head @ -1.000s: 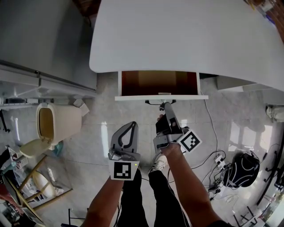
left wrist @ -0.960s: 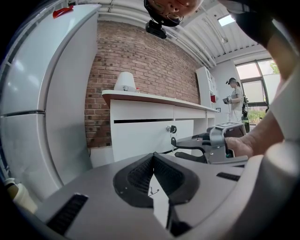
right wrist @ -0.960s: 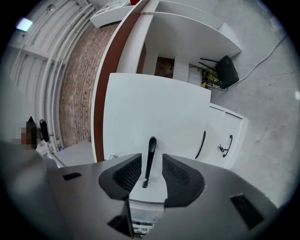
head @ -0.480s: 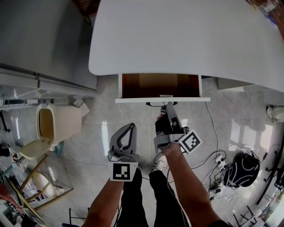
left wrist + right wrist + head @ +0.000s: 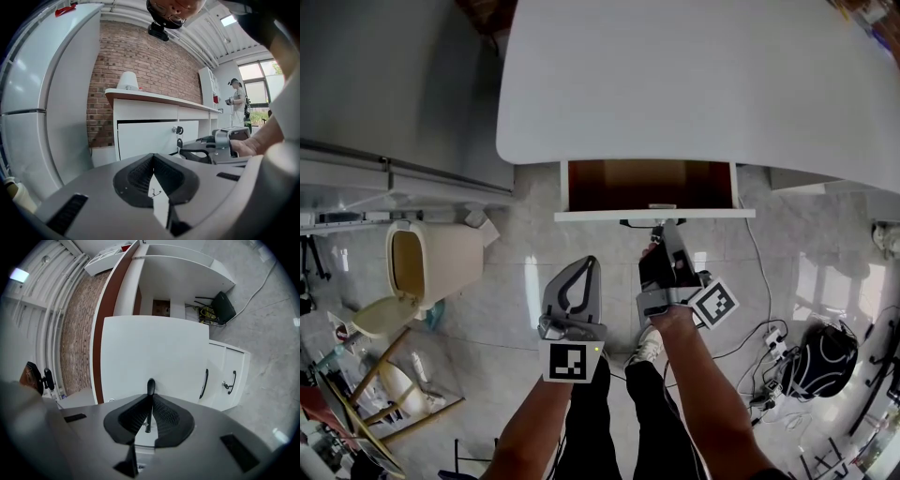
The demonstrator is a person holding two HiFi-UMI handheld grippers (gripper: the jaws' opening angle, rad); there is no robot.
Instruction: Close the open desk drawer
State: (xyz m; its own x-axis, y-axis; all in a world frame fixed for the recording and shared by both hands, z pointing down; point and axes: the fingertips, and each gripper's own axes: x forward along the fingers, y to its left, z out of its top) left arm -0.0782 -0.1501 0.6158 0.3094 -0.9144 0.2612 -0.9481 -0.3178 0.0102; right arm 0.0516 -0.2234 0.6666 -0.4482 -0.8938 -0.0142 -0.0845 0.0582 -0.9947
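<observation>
The white desk [image 5: 694, 84] has its drawer [image 5: 649, 183] pulled out, brown inside, with a white front [image 5: 654, 215] and a black handle [image 5: 649, 224]. My right gripper [image 5: 664, 231] reaches the drawer front at that handle. In the right gripper view the jaws [image 5: 151, 398] are shut with the thin black handle [image 5: 150, 386] between them, against the white drawer front [image 5: 154, 352]. My left gripper [image 5: 585, 266] hangs lower left of the drawer, shut and holding nothing. In its own view the left gripper [image 5: 153, 157] faces the drawer front [image 5: 150, 138] with its key lock [image 5: 177, 130].
A beige bin [image 5: 427, 262] with its lid hanging open stands on the tiled floor at left. Cables and a power strip [image 5: 772, 343] lie at right, beside a black bag [image 5: 820, 361]. White cabinet doors [image 5: 225, 376] sit beside the drawer. Another person [image 5: 239, 101] stands far off.
The head view has shifted slightly, so the desk sits a little lower and to the right. The drawer's opening and both grippers look about the same.
</observation>
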